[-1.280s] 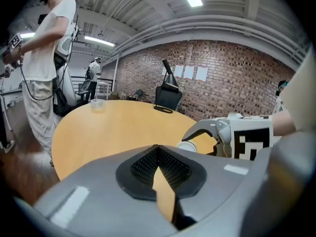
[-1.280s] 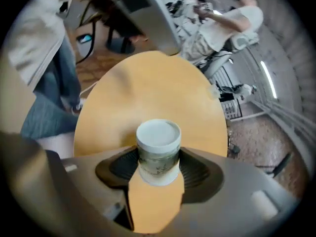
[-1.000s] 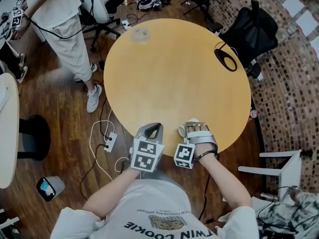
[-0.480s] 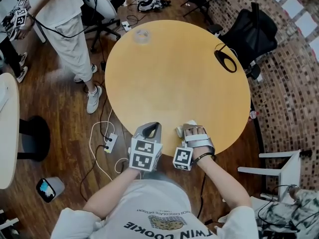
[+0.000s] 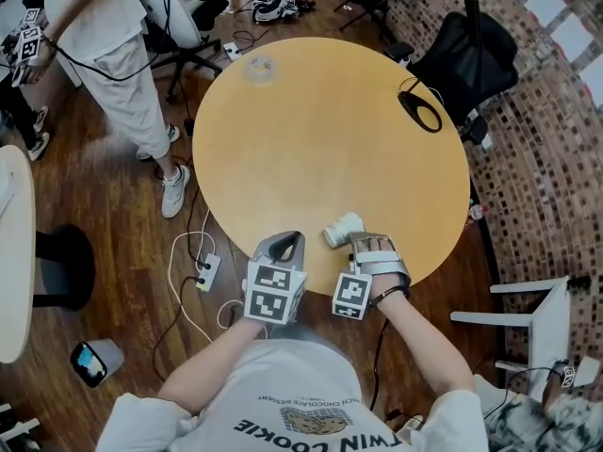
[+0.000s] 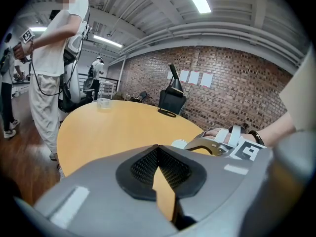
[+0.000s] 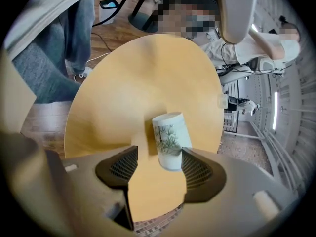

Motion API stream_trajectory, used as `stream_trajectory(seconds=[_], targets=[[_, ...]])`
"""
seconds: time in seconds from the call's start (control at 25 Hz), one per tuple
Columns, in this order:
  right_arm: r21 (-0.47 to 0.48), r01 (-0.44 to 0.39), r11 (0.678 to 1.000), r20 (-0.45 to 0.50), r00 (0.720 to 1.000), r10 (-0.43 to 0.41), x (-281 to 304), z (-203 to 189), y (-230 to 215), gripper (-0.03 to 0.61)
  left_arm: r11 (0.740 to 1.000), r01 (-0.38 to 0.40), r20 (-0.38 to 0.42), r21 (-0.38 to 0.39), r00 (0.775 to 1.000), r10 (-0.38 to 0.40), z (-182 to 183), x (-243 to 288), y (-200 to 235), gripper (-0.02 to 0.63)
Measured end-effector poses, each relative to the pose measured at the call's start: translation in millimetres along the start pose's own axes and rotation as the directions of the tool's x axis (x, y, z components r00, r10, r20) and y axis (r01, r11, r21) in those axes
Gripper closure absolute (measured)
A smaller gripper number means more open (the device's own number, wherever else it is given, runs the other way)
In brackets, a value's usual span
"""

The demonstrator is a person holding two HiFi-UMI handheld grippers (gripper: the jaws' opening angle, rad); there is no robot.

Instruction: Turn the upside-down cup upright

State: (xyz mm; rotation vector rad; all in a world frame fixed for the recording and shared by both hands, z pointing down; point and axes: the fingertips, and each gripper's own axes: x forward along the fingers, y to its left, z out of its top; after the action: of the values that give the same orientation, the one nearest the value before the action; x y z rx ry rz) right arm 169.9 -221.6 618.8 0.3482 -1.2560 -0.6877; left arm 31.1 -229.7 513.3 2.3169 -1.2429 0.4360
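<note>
The cup, white with a green plant print, is over the near edge of the round yellow table. In the head view it is tipped onto its side, one end pointing toward the table's left. I cannot tell whether it rests on the tabletop or which end is the mouth.

In the right gripper view the cup sits between the tips of the right gripper. The jaws are spread wide: one pad is against the cup's side, and bare tabletop shows between the cup and the other pad. In the head view the right gripper is just behind the cup at the table's near rim.

The left gripper hangs at the same rim, just left of the cup. Its own view shows the left gripper with its jaw tips together and nothing between them.

At the table's far left edge stands a clear glass. At the far right edge lies a black oval loop. A black office chair stands beyond it.
</note>
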Motion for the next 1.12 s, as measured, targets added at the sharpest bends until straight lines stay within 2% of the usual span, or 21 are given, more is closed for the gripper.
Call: stream_trajectory(seconds=[0.08,0.12,0.16,0.24,0.36,0.44,0.52,0.6,0.68,0.72,0.76,0.8,0.84,0.96,1.08,1.12], targets=[[0.078,0.004,0.997,0.038,0.999,-0.007,-2.3,-1.1,-5.6,0.311,1.0,-0.002,0.001,0.001,1.0,0.002,-0.9,0.0,-0.7,0.611],[0.149,-0.009,0.989,0.072,0.997,-0.002,-4.1,-1.0,-10.7,0.311,1.0,-0.004,0.002,0.001,1.0,0.004,-0.8,0.1,-0.2,0.611],[0.241,-0.037,0.97,0.116,0.993,0.009,-6.2,-1.0,-17.1,0.311,1.0,-0.007,0.003,0.0,1.0,0.007,-0.6,0.2,0.6,0.611],[0.436,-0.13,0.89,0.217,0.976,0.036,-10.9,-3.1,-33.3,0.311,1.0,-0.012,0.003,-0.004,1.0,0.012,0.7,0.7,1.8,0.611],[0.626,-0.289,0.725,0.344,0.936,0.076,-14.1,-13.8,-54.3,0.311,1.0,-0.02,0.007,-0.002,1.0,0.02,3.1,2.2,3.2,0.611],[0.686,-0.4,0.608,0.423,0.899,0.114,-12.2,-20.0,-59.7,0.313,1.0,-0.027,-0.003,-0.002,1.0,0.027,1.5,2.3,5.5,0.611],[0.722,-0.509,0.468,0.507,0.85,0.142,-6.4,-27.1,-59.6,0.313,0.999,-0.036,-0.01,-0.003,0.999,0.036,0.6,2.2,8.6,0.611],[0.724,-0.622,0.298,0.607,0.78,0.153,-1.9,-35.3,-57.3,0.314,0.999,-0.045,-0.011,0.0,0.999,0.045,1.5,3.7,10.6,0.611],[0.68,-0.722,0.125,0.713,0.691,0.12,-0.3,-42.3,-56.3,0.352,0.999,-0.052,-0.013,0.005,0.999,0.053,2.6,6.7,11.0,0.611],[0.651,-0.758,0.052,0.752,0.652,0.096,0.4,-45.6,-55.3,0.389,0.999,-0.052,-0.015,0.004,0.999,0.052,2.5,8.5,10.1,0.611],[0.625,-0.781,-0.008,0.779,0.622,0.078,1.5,-48.7,-53.4,0.422,0.999,-0.05,-0.017,0.001,0.999,0.05,2.0,10.1,9.0,0.611],[0.606,-0.794,-0.053,0.795,0.602,0.068,2.7,-50.8,-50.5,0.442,0.999,-0.047,-0.017,-0.001,0.999,0.047,1.8,11.2,8.2,0.611],[0.593,-0.801,-0.084,0.805,0.589,0.068,3.9,-51.7,-46.7,0.45,0.999,-0.045,-0.018,-0.001,0.999,0.045,1.9,11.8,7.8,0.611],[0.564,-0.814,-0.135,0.825,0.559,0.082,5.4,-50.1,-37.1,0.457,0.999,-0.04,-0.018,0.002,0.999,0.04,2.4,12.9,7.6,0.611],[0.53,-0.826,-0.19,0.847,0.528,0.065,3.1,-51.1,-37.4,0.528,0.999,-0.034,-0.02,0.007,0.999,0.035,5.3,14.8,5.0,0.611],[0.516,-0.831,-0.209,0.855,0.516,0.062,0.9,-50.6,-37.5,0.532,0.999,-0.034,-0.021,0.01,0.999,0.034,6.5,14.9,4.1,0.611]])
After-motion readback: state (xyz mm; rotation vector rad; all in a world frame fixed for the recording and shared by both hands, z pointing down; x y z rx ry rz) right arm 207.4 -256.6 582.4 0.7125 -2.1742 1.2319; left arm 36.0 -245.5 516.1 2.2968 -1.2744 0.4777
